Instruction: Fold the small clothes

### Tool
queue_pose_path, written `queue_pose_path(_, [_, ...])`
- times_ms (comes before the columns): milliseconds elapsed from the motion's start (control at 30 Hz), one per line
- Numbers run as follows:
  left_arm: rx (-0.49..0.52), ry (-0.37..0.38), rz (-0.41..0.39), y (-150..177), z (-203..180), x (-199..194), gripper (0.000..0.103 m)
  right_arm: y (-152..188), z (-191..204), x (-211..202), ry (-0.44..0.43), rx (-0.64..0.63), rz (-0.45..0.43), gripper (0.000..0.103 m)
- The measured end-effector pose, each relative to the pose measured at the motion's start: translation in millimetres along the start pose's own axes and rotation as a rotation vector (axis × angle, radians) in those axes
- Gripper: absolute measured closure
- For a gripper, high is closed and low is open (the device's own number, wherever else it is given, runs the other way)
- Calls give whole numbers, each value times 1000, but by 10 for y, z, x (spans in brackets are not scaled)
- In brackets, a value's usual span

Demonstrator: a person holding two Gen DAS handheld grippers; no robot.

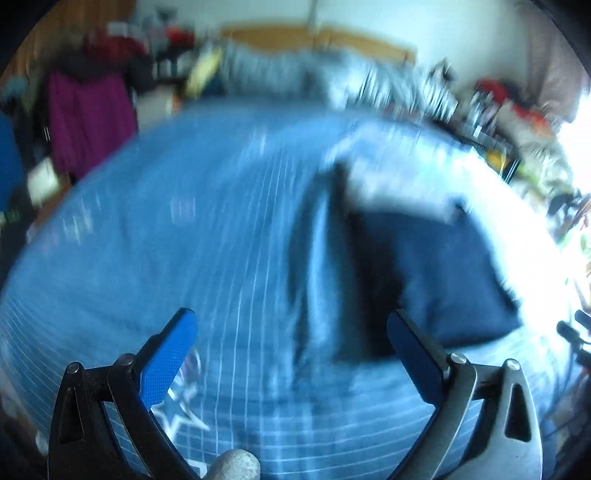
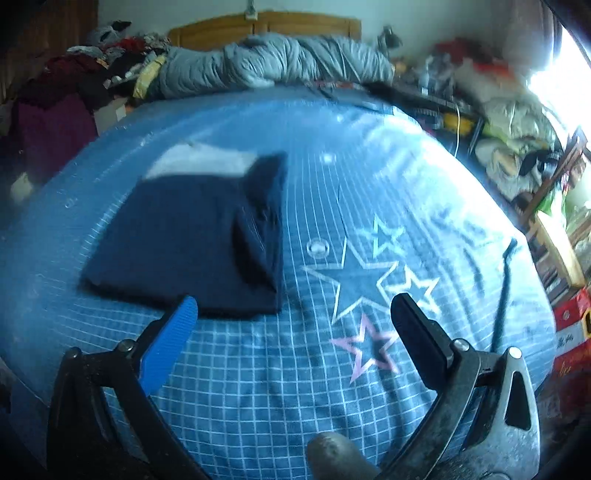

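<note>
Two tools, both spread wide and both empty. Your left tool (image 1: 291, 332) hangs over the bed with nothing between its blue pads, and your right tool (image 2: 293, 314) shows the same wide gap with only checked bedsheet (image 2: 258, 387) behind it.

Your garment, the dark navy folded cloth (image 2: 192, 236), lies flat on the sheet, up and to the left of the right tool, its near edge just beyond the blue left finger (image 2: 166, 347). A smaller dark flap sits on top along its right side. Something pale (image 2: 199, 160) pokes out at its far edge; whether that is part of the same piece or another cloth underneath, you cannot tell.

From the left wrist view the same navy cloth (image 1: 443, 266) shows to the right of centre, near the right finger, but that whole picture is smeared with motion blur, so its folds and edges are hard to read.

Right of the cloth, star prints (image 2: 362, 284) mark the sheet, and a thin dark cord or strap (image 2: 502, 295) trails across the sheet at the right side. A rolled grey quilt (image 2: 273, 62) lies along the wooden headboard (image 2: 266, 26). Piles of clothing crowd the left side of the bed (image 2: 66, 85), and cluttered shelves with bags (image 2: 517, 140) line the right, with window glare washing out that corner.

A fingertip (image 2: 332, 458) pokes in at the bottom edge, cut off.
</note>
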State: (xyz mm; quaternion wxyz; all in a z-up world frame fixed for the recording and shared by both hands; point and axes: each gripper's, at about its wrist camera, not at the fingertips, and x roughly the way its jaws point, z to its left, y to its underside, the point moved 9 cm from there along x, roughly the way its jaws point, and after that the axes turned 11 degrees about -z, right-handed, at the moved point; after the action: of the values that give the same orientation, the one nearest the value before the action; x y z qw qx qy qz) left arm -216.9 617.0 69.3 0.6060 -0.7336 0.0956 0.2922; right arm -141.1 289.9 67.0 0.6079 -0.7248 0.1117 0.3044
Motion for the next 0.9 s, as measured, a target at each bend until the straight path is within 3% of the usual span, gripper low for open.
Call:
queue_pose_path(167, [59,-31,-492,-1160,-288,-1448,0,-912,184,-1105,14,-84,-345,0])
queue_pose_path(233, [5,34,-572,-1340,-356,-1791,0,-1004,240,-1195,-36,-70,-348,0])
queue_pose_path(333, [-77,158,-488,-1398,-405,-1889,0,-932,333,-1094,-103,-45,-258,0])
queue_pose_path(367, [-80,163,-462,-1379,-417,-1882,0,-881,359,-1052,-116,-38,-234,0])
queue_pose_path(467, [-48,104,-416,-1271,-404,-1863,0,-702,421,-935,-154,-15,-167,0])
queue_pose_path(600, [-65,103,-361,-1145,-349,-1828,0,-531,514,-965,-177,-16,-123,0])
queue_pose_path(900, [-77,88,-315,-892,-477,-1692,0,-394,584,-1004,-188,-1,-76,0])
